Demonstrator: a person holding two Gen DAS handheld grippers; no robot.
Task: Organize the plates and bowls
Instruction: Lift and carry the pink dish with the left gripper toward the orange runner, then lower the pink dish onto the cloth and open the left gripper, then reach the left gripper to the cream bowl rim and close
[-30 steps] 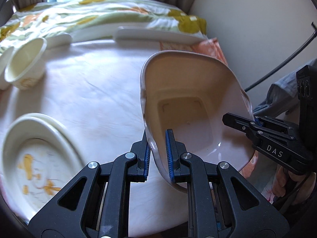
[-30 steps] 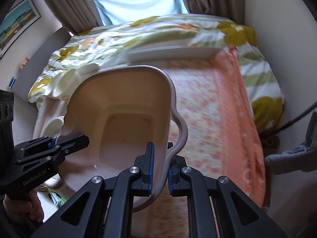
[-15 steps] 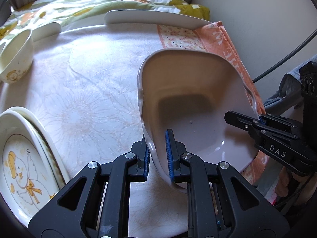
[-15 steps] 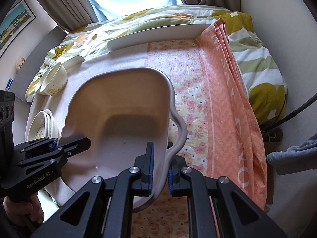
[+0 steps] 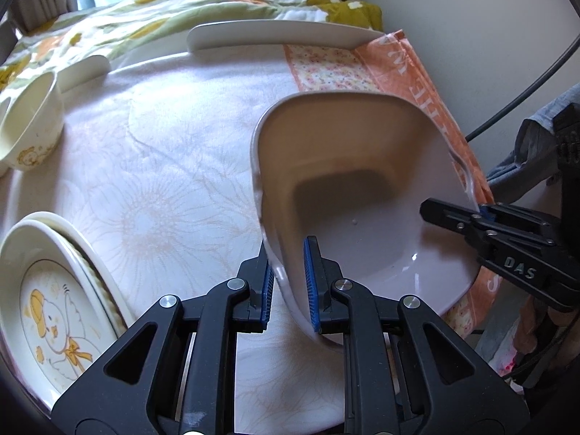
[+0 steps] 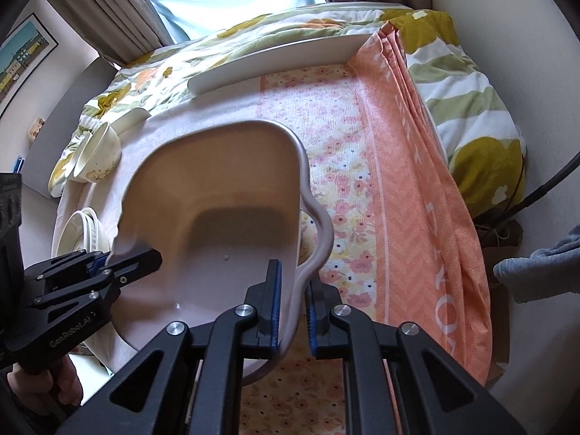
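A large pale pink square dish (image 5: 348, 195) with a wavy rim hangs above the table, held from both sides. My left gripper (image 5: 288, 286) is shut on its left rim. My right gripper (image 6: 293, 308) is shut on its right rim, next to the looped handle (image 6: 319, 239). The dish (image 6: 224, 217) is empty and tilted slightly. A stack of cream plates with a duck picture (image 5: 54, 297) lies at the near left. A cream bowl (image 5: 29, 130) sits at the far left, also in the right wrist view (image 6: 98, 152).
A long white platter (image 5: 282, 34) lies along the table's far edge, a smaller white dish (image 5: 83, 72) to its left. An orange floral cloth (image 6: 380, 199) covers the table's right part. A flowered quilt (image 6: 471, 108) lies behind and right. A black cable (image 5: 522, 94) runs along the wall.
Both grippers and the dish have come down and forward over the table. The duck plates and the bowl now sit closer in the left wrist view.
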